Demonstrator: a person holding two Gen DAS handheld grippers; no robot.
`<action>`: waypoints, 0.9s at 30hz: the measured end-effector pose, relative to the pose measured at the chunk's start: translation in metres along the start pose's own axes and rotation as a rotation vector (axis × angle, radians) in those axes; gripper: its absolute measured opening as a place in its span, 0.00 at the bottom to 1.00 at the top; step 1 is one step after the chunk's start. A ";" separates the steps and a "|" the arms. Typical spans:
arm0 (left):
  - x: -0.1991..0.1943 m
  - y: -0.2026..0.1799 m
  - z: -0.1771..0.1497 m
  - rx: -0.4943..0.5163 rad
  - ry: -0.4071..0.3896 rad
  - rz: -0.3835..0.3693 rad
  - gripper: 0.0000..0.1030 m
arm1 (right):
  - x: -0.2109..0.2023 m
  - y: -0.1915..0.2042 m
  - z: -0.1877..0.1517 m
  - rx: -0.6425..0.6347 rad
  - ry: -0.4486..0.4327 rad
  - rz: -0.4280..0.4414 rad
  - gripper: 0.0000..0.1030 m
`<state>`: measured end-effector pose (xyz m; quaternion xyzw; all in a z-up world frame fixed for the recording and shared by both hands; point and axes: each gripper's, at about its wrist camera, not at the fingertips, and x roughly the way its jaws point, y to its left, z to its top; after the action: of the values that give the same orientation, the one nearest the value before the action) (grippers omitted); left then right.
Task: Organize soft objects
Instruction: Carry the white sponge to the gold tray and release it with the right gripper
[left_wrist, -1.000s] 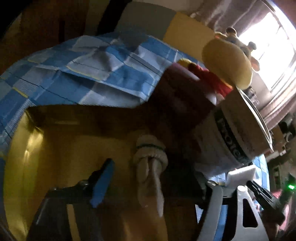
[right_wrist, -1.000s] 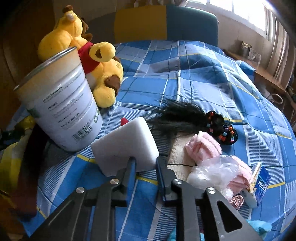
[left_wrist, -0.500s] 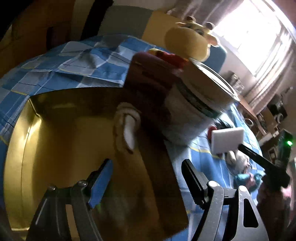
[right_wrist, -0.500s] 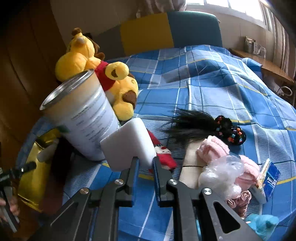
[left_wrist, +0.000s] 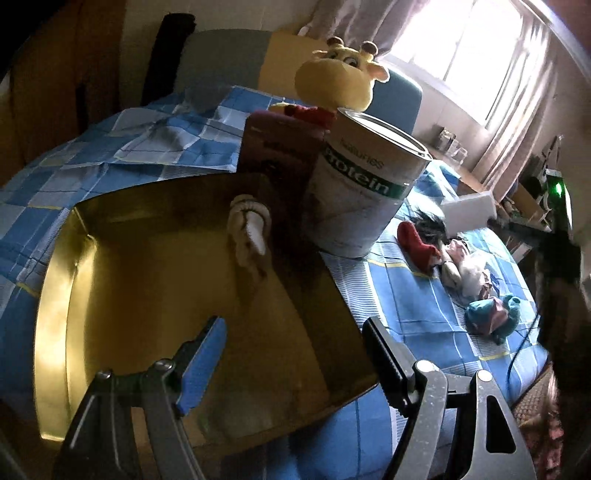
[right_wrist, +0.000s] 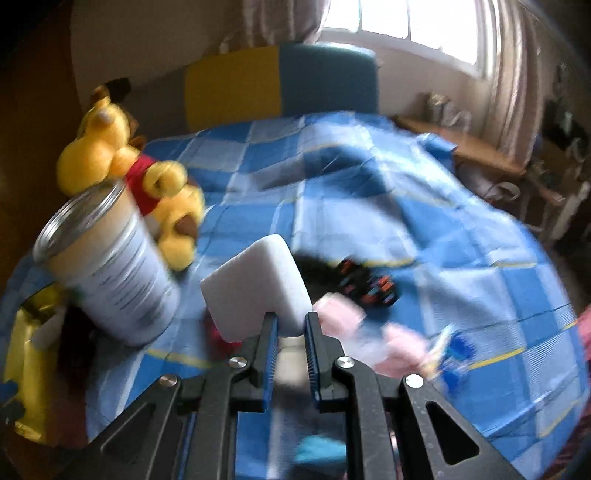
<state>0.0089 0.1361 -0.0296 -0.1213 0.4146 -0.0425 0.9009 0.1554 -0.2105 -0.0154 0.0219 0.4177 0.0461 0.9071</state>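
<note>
Covering most of both views: bed under a blue checked bedspread (right_wrist: 369, 206), carrying everything else. Next in size, near the left edge: gold tin (left_wrist: 122, 295), open-topped, holding so far a single white knotted sock (left_wrist: 248, 236) against its far wall, with something dark and maroon beside it, too dim to name. Just beyond the tin: upright protein can (left_wrist: 364, 184), lid off. Behind the can: yellow plush bear in a red shirt (right_wrist: 147, 184), not yet sorted.

Lifted clear of the bedspread in the right gripper (right_wrist: 291, 332): white sponge block (right_wrist: 258, 288), pinched by its lower corner between narrow blue-padded fingers (right_wrist: 271, 347), tilted, hanging between the can and the loose pile. Seen also from the left wrist view as a pale slab (left_wrist: 467, 214) in the air past the can. Blurred right view, so judged mid-carry, probably toward the tin or the can; which one, not possible to tell.

Left gripper (left_wrist: 295, 354): spread wide, holding nothing, poised above the near part of the tin.

Left on the bedspread, smaller still: black feathery tuft (left_wrist: 428, 221), red soft piece (left_wrist: 417, 243), pink knitted items (right_wrist: 340, 314) mixed with clear plastic, beaded black hair tie (right_wrist: 369, 288), teal fabric bundle (left_wrist: 491, 317), small blue packet (right_wrist: 454, 350).

Judged early: one item visibly placed, one in hand, the bear and the whole small pile remaining.
</note>
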 end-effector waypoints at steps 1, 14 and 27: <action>-0.002 0.002 0.000 -0.003 -0.004 -0.002 0.74 | -0.002 -0.001 0.011 0.003 -0.014 -0.032 0.13; -0.028 0.039 -0.004 -0.045 -0.066 0.043 0.74 | -0.069 0.121 0.191 -0.059 -0.320 0.008 0.13; -0.043 0.096 -0.011 -0.179 -0.085 0.130 0.74 | -0.011 0.337 0.068 -0.488 0.084 0.522 0.13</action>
<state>-0.0301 0.2341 -0.0294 -0.1758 0.3850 0.0583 0.9041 0.1779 0.1239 0.0631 -0.0913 0.4116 0.3757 0.8253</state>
